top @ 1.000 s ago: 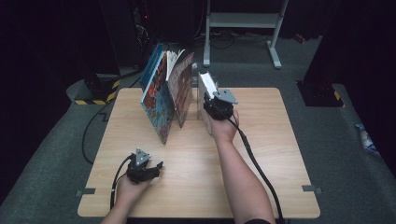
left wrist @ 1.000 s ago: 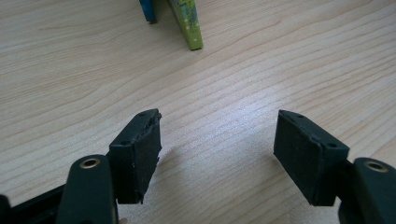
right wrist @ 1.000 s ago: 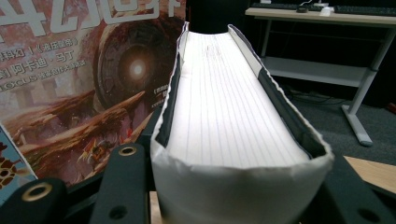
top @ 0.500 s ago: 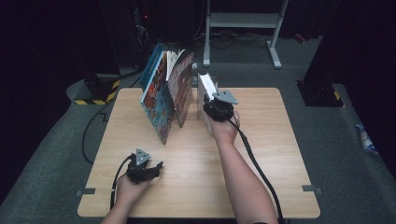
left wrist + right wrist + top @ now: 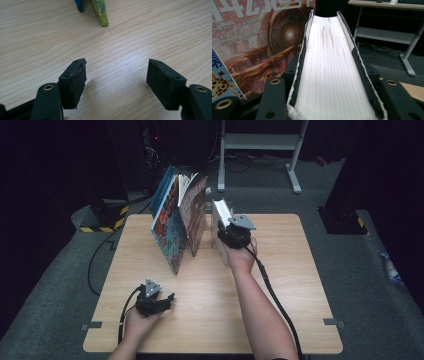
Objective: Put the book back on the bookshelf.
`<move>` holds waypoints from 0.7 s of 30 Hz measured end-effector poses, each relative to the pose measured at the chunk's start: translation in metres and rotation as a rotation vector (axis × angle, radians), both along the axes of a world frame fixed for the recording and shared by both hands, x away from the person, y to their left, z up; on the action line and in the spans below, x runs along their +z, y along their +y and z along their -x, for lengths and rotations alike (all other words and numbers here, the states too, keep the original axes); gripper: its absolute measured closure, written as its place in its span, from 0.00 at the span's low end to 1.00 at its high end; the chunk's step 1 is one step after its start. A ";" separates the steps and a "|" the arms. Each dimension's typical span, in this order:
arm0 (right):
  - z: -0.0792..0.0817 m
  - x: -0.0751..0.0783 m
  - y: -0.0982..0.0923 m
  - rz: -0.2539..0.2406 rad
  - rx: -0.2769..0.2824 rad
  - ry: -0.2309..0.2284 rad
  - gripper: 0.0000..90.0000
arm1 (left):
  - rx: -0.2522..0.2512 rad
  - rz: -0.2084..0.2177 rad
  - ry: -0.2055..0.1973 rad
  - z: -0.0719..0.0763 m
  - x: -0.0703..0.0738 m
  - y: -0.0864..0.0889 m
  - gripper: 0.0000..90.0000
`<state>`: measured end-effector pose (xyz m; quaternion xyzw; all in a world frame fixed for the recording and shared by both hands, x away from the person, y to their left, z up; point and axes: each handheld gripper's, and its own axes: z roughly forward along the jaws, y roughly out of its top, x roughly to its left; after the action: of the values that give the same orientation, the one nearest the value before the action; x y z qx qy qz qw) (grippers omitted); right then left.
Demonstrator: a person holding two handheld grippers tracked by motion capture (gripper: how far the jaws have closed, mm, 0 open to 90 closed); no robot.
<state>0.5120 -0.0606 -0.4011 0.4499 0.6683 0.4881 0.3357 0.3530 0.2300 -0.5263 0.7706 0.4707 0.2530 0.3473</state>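
A thick book [image 5: 220, 211] stands on its edge at the back of the wooden table [image 5: 285, 285], its white page block [image 5: 329, 62] facing up. My right gripper [image 5: 225, 229] has this book between its jaws [image 5: 332, 85]. The jaws have just been opening a little, and the pads still lie against both covers. To its left, several colourful picture books [image 5: 177, 220] stand leaning together; the nearest has a brown illustrated cover [image 5: 262, 37]. My left gripper [image 5: 167, 298] rests low at the table's front left, open [image 5: 116, 77], with bare wood between its pads.
The bottom corners of a green book [image 5: 101, 13] and a blue book [image 5: 79, 5] stand ahead of the left gripper. Behind the table are a white metal stand [image 5: 260, 142] and a black-and-yellow striped block [image 5: 102, 222] on the grey floor.
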 end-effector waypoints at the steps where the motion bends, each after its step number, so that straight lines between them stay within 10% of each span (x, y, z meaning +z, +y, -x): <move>1: 0.000 0.000 0.000 0.006 -0.003 -0.003 0.55 | 0.000 0.006 0.002 0.000 0.000 0.000 0.36; 21: -0.011 0.011 0.009 0.021 -0.081 0.003 0.60 | -0.004 0.019 0.014 0.000 0.000 0.001 0.36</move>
<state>0.5227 -0.0513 -0.3904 0.4738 0.6551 0.4665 0.3588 0.3529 0.2311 -0.5260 0.7700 0.4738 0.2426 0.3519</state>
